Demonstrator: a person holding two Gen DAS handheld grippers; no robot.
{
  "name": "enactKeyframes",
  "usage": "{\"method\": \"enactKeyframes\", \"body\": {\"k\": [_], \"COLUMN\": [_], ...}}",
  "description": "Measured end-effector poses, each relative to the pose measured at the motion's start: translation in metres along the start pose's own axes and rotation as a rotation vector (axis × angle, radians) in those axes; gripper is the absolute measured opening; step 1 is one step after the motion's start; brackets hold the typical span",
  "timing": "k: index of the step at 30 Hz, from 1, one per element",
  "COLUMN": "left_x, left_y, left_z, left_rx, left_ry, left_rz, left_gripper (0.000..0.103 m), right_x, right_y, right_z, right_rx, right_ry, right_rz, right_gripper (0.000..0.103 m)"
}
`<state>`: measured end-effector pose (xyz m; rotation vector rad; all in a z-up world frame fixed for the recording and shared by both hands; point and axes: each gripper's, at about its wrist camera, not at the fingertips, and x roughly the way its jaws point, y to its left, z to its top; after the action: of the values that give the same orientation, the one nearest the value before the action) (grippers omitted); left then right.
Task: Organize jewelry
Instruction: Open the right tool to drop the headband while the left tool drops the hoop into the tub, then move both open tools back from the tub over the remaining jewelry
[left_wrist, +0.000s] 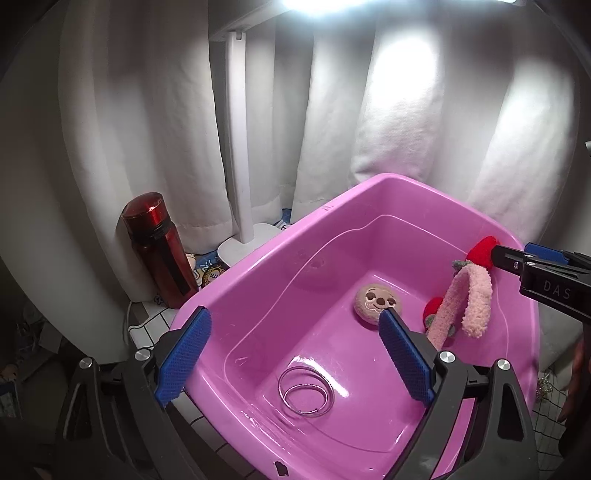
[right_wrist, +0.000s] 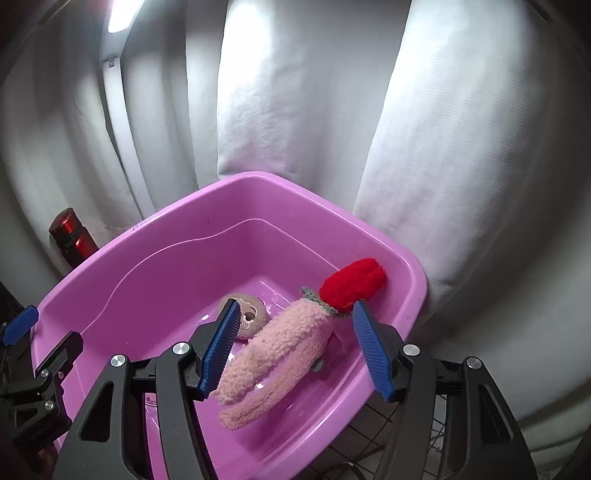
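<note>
A pink plastic tub (left_wrist: 258, 266) (right_wrist: 155, 240) holds a fuzzy pink headband with red knitted strawberries (left_wrist: 476, 295) (right_wrist: 280, 350), a round brown sloth-face plush (left_wrist: 376, 302) (right_wrist: 255, 314) and thin wire hoops (left_wrist: 306, 391). The headband leans against the tub's right wall. My left gripper (left_wrist: 291, 350) is open over the tub's near left rim, with the hoops between its fingers. My right gripper (right_wrist: 295, 347) is open around the headband without touching it; it also shows in the left wrist view (left_wrist: 532, 264).
A red bottle (left_wrist: 159, 247) (right_wrist: 72, 236) stands left of the tub beside a white lamp base and post (left_wrist: 240, 206). White curtains (left_wrist: 406, 110) hang close behind. The tub rests on a grid-patterned cloth (left_wrist: 147, 325).
</note>
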<state>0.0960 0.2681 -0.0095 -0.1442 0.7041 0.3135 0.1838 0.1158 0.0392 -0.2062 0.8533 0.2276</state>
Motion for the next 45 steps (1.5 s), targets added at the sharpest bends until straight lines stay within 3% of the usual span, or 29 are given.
{"method": "enactKeyframes", "body": {"k": [10, 29, 38, 45], "left_x": [-0.01, -0.044, -0.068, -0.097], "left_y": [0.004, -0.014, -0.039, -0.076], "left_z": [0.001, -0.005, -0.018, -0.035], "left_rx": [-0.047, -0.033, -0.021, 0.011], "left_ry": [0.008, -0.011, 0.002, -0.002], "left_rz": [-0.016, -0.052, -0.093, -0.162], "left_gripper": [0.093, 0.093, 0.095, 0.096], "right_x": [-0.021, -0.062, -0.09, -0.127], "right_y": [-0.005, -0.011, -0.037, -0.09], "right_z": [-0.009, -0.031, -0.083, -0.151], "right_rx": [0.027, 0.037, 0.093, 0.173], "right_ry": [-0.031, -0.068, -0.052, -0.036], "right_rz": [0.021, 0.021, 0.03, -0.005], "right_gripper": [0.061, 0.061, 0.061, 0.061]}}
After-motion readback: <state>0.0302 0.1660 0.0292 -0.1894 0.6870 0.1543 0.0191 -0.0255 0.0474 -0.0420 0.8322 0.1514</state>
